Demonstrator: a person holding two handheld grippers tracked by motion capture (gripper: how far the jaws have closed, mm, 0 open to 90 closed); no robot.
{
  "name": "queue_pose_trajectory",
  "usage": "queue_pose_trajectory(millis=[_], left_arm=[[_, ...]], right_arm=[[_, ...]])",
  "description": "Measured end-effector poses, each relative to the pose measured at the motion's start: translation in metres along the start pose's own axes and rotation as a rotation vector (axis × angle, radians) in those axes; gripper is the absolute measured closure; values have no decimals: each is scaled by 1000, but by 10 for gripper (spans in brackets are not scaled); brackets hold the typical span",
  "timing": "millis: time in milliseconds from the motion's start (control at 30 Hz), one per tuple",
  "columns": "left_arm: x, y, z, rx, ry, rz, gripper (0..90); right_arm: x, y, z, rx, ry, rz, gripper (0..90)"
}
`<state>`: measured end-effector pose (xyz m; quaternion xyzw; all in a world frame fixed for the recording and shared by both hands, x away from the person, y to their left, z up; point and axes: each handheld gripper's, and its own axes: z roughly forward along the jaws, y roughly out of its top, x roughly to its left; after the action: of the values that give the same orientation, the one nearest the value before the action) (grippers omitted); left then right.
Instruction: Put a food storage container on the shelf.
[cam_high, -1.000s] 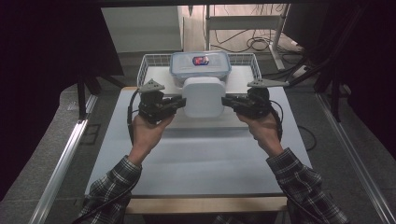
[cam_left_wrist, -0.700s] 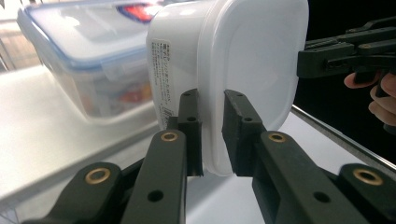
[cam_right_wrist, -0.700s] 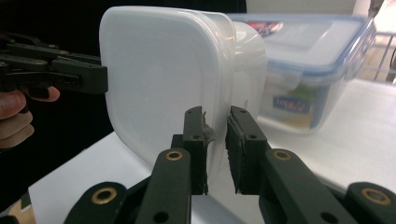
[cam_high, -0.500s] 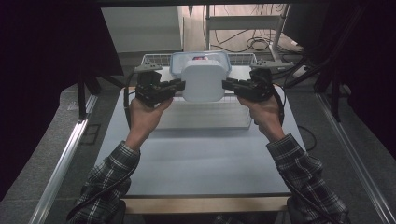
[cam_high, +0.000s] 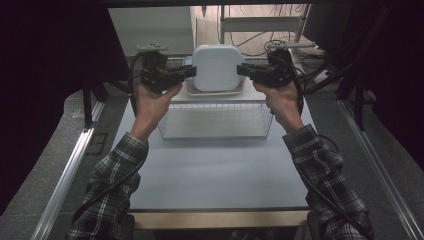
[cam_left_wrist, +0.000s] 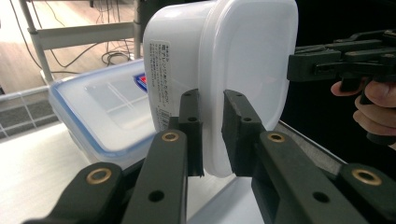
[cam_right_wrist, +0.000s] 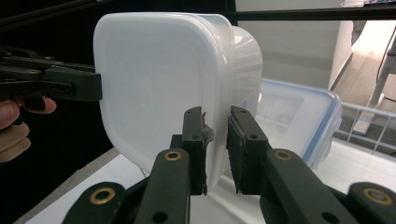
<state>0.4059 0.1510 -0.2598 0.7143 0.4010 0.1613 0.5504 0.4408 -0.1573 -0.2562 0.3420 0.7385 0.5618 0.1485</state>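
Left gripper (cam_high: 187, 73) and right gripper (cam_high: 245, 70) each pinch the lidded white container (cam_high: 216, 67) by its rim, above the wire basket (cam_high: 215, 120). Uneven lift probably twists it free.

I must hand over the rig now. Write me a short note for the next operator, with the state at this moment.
Left gripper: shut on the white container, at its lid rim.
Right gripper: shut on the opposite rim.
The container is in the air, tipped on its side, above the wire basket. A blue-lidded box lies behind it.
Done: container gripped and raised.
Left: probably to set it down; the place is not evident.
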Motion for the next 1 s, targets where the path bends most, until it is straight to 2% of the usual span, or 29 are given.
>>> queue_pose_trajectory(millis=[167,433,500,533,700,833,967,1000], left_arm=[[8,9,5,2,2,-22,790],[17,14,15,20,-4,-42,775],[17,15,15,19,-7,-43,735],[16,17,17,14,-2,-38,718],[16,20,23,21,26,-26,687],[20,22,28,24,38,-42,680],[24,23,34,35,44,-53,676],[26,22,36,28,37,-68,665]], right_arm=[[-4,13,9,2,-19,8,768],[-8,19,17,23,-46,14,747],[-9,20,18,22,-50,13,733],[-10,21,20,22,-44,22,699],[-11,22,25,22,-58,32,691],[-15,24,28,15,-50,49,682],[-16,28,31,23,-64,50,660],[-17,29,34,20,-72,49,653]])
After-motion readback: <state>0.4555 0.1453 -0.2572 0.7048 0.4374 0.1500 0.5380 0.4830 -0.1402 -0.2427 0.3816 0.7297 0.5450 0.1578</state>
